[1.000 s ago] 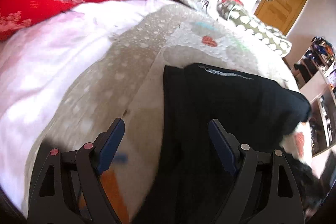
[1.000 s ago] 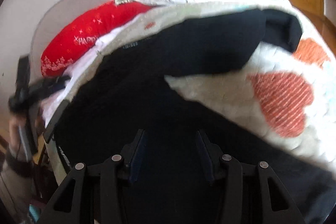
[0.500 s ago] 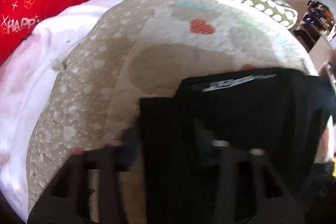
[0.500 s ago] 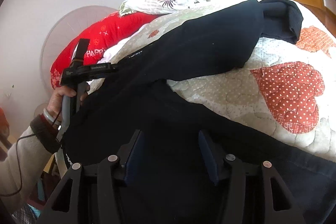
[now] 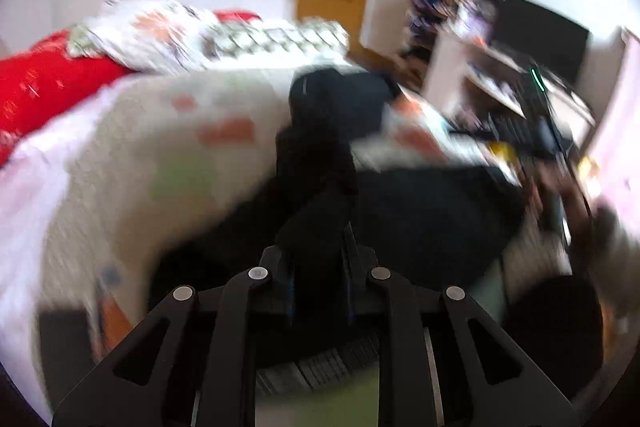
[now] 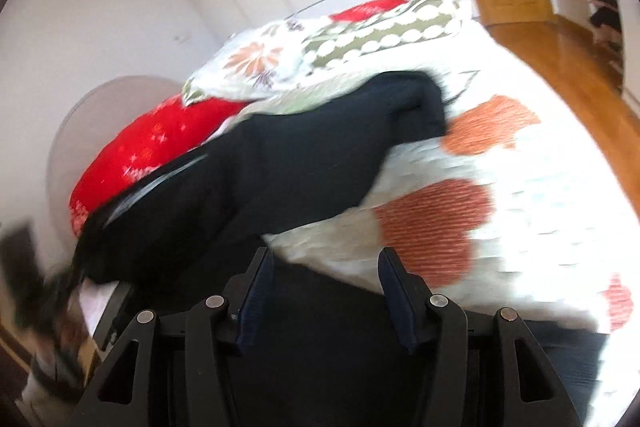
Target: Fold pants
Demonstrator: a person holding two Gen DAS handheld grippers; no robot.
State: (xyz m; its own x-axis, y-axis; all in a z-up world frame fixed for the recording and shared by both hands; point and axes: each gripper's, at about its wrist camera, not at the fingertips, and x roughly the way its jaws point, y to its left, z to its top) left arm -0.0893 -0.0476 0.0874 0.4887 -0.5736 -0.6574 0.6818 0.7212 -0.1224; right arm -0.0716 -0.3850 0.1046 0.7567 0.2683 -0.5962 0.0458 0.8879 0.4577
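Across the quilted bed [image 6: 520, 195] the black pants [image 6: 304, 163] lie spread, blurred. My left gripper [image 5: 318, 267] has just been closing and pinches a bunched fold of them. My right gripper [image 6: 326, 287] stands half open, pads clear of cloth.

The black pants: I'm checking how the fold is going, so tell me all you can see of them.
The black pants look like soft, matte knit fabric, lying spread and rumpled across the heart-patterned quilt, one leg stretching toward the pillows. A pale printed strip shows near one edge. The left gripper, whose jaws have just been closing, pinches a bunched ridge of the cloth. The right gripper is open above another part.
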